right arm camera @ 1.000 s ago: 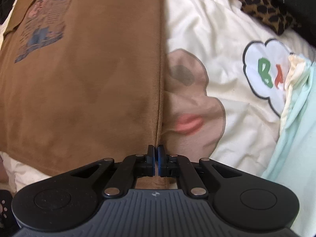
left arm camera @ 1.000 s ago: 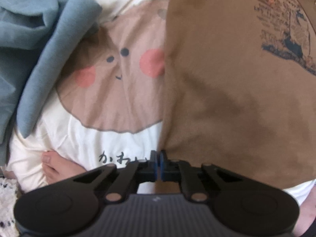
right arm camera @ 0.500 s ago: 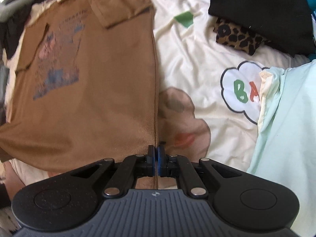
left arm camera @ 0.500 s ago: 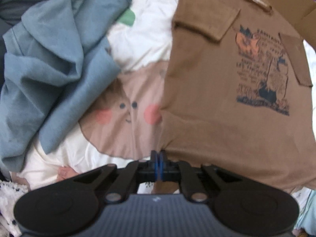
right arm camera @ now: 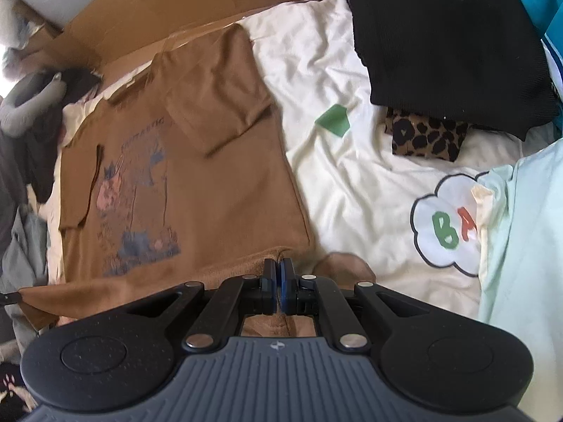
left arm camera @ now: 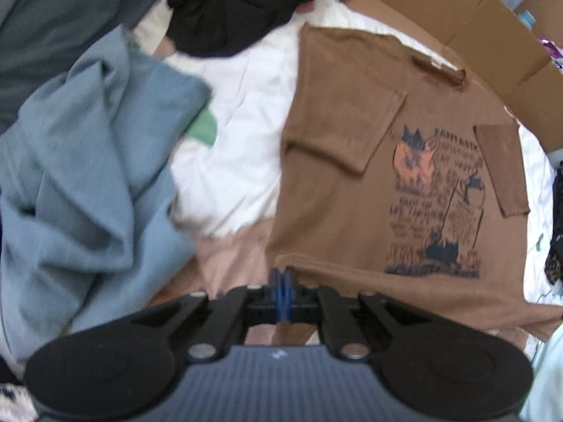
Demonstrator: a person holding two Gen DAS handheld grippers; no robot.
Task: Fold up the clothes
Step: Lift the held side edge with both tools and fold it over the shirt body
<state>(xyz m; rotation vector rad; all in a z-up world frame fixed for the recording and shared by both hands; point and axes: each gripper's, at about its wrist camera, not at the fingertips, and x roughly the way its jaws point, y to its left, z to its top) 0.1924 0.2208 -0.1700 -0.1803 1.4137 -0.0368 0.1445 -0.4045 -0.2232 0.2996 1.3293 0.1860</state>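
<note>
left wrist view: left gripper (left arm camera: 283, 293) is sitting at bottom centre of the frame, jaws pressed together on the hem corner of the brown t-shirt (left arm camera: 369, 211), cloth bunching just behind the pads. the shirt is running away from the claw toward the upper right of the frame, long axis hem-to-collar, collar lying near the cardboard box (left arm camera: 457, 24) at the top. both sleeves are lying folded in over the chest print.

right wrist view: right gripper (right arm camera: 279, 292) is likewise clamping the other hem corner, jaws narrow with brown cloth between them; here the shirt is stretching up and to the left of the frame. the hem is hanging as a lifted band between the two claws (each is holding its own corner, so neither is nearer).

judgement: the coming move is looking like a carry of the hem forward toward the collar, along that long axis.

blue garment (left arm camera: 88, 183) is heaping at left of the left view, well apart from the shirt, on the white bedsheet (right arm camera: 352, 183).
</note>
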